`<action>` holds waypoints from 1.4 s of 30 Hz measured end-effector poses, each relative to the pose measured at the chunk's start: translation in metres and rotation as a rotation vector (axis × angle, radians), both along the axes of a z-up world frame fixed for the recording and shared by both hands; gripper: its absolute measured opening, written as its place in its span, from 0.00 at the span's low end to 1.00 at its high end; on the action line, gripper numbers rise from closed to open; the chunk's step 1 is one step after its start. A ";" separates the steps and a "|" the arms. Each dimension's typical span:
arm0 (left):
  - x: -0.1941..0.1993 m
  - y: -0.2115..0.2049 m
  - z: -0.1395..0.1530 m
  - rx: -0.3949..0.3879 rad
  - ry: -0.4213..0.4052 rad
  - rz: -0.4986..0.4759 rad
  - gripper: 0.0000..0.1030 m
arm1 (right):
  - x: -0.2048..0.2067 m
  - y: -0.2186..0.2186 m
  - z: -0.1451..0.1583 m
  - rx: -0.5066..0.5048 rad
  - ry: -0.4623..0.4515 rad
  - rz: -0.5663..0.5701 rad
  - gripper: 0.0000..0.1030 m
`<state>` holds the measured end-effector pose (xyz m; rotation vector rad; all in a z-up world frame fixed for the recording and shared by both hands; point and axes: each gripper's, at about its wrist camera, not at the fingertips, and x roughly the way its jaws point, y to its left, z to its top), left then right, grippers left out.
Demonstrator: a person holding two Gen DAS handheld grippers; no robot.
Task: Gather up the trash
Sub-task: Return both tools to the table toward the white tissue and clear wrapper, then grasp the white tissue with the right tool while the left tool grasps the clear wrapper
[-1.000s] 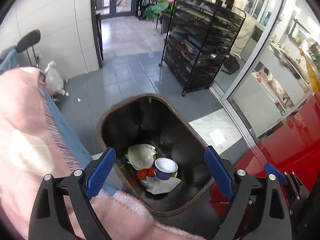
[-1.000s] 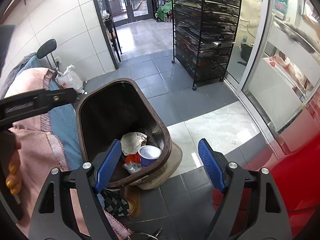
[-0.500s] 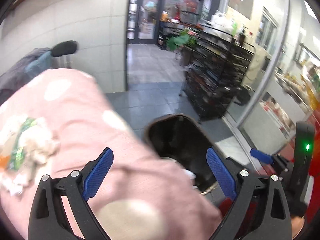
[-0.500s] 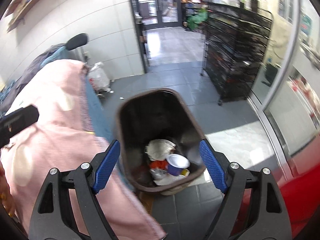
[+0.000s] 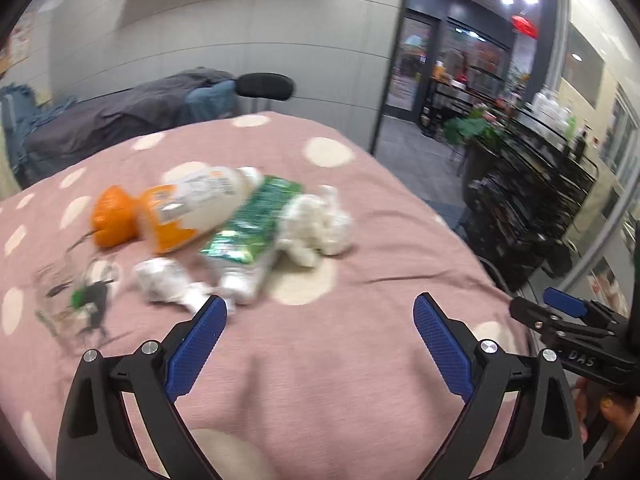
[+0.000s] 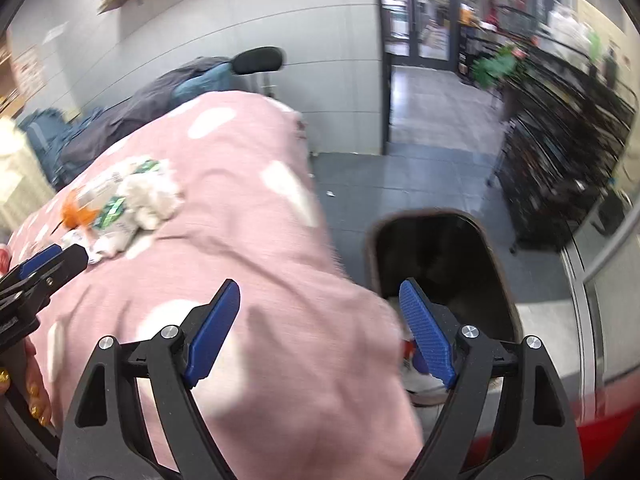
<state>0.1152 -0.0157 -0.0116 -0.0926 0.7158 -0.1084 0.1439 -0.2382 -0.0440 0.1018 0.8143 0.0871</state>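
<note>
Both the left tool (image 5: 320,322) and the right tool (image 6: 320,306) are hanging wide open, gripping nothing. Trash is lying on the pink spotted blanket (image 5: 360,380): a plastic bottle (image 5: 188,208), a green packet (image 5: 252,224) and a crumpled tissue (image 5: 316,226).

Trash pile (image 5: 224,232) (bottle, green packet, crumpled tissues) lies on pink cloth; dark bin (image 6: 440,264) stands open.
</note>
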 end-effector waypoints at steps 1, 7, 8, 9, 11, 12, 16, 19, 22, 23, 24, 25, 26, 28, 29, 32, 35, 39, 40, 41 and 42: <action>-0.002 0.008 0.001 0.006 -0.008 0.024 0.90 | 0.002 0.008 0.002 -0.005 -0.005 0.020 0.79; -0.024 0.075 0.010 0.076 -0.083 0.221 0.90 | 0.013 0.057 0.015 -0.036 -0.027 0.137 0.79; -0.027 0.084 0.011 0.086 -0.092 0.253 0.90 | 0.016 0.066 0.016 -0.044 -0.029 0.159 0.79; -0.032 0.097 0.011 0.090 -0.096 0.275 0.90 | 0.018 0.073 0.017 -0.048 -0.029 0.176 0.79; -0.036 0.117 0.011 0.097 -0.094 0.318 0.90 | 0.021 0.088 0.018 -0.056 -0.026 0.209 0.79; -0.037 0.126 0.010 0.101 -0.088 0.339 0.90 | 0.024 0.093 0.019 -0.062 -0.024 0.225 0.79; -0.036 0.157 -0.001 0.073 -0.024 0.381 0.90 | 0.033 0.112 0.021 -0.093 -0.018 0.274 0.79; -0.029 0.165 -0.005 0.088 0.010 0.364 0.90 | 0.044 0.126 0.021 -0.121 -0.005 0.314 0.79; -0.018 0.169 -0.009 0.138 0.029 0.366 0.90 | 0.056 0.135 0.018 -0.161 0.009 0.344 0.79; -0.013 0.172 -0.011 0.132 0.042 0.365 0.90 | 0.063 0.140 0.017 -0.178 0.017 0.356 0.79; -0.009 0.175 -0.013 0.122 0.055 0.364 0.90 | 0.071 0.146 0.015 -0.194 0.029 0.371 0.79; -0.005 0.179 -0.016 0.109 0.071 0.363 0.88 | 0.078 0.151 0.014 -0.207 0.037 0.382 0.79; -0.001 0.182 -0.018 0.104 0.085 0.363 0.86 | 0.084 0.156 0.011 -0.222 0.042 0.388 0.79; 0.006 0.186 -0.023 0.116 0.108 0.354 0.81 | 0.098 0.167 0.005 -0.266 0.066 0.400 0.79; 0.007 0.186 -0.024 0.121 0.114 0.350 0.77 | 0.105 0.173 0.002 -0.290 0.084 0.411 0.79; 0.012 0.191 -0.031 0.091 0.142 0.334 0.64 | 0.118 0.190 -0.007 -0.356 0.113 0.457 0.79; 0.013 0.196 -0.035 0.045 0.155 0.333 0.47 | 0.130 0.206 -0.016 -0.431 0.139 0.489 0.79; 0.011 0.202 -0.033 -0.001 0.139 0.343 0.35 | 0.142 0.216 -0.022 -0.436 0.168 0.510 0.46; 0.010 0.202 -0.032 -0.005 0.132 0.344 0.33 | 0.143 0.216 -0.023 -0.437 0.170 0.507 0.39; 0.009 0.203 -0.030 -0.008 0.122 0.344 0.29 | 0.143 0.217 -0.023 -0.439 0.165 0.502 0.38; 0.008 0.202 -0.029 -0.009 0.115 0.344 0.28 | 0.143 0.217 -0.022 -0.438 0.160 0.502 0.35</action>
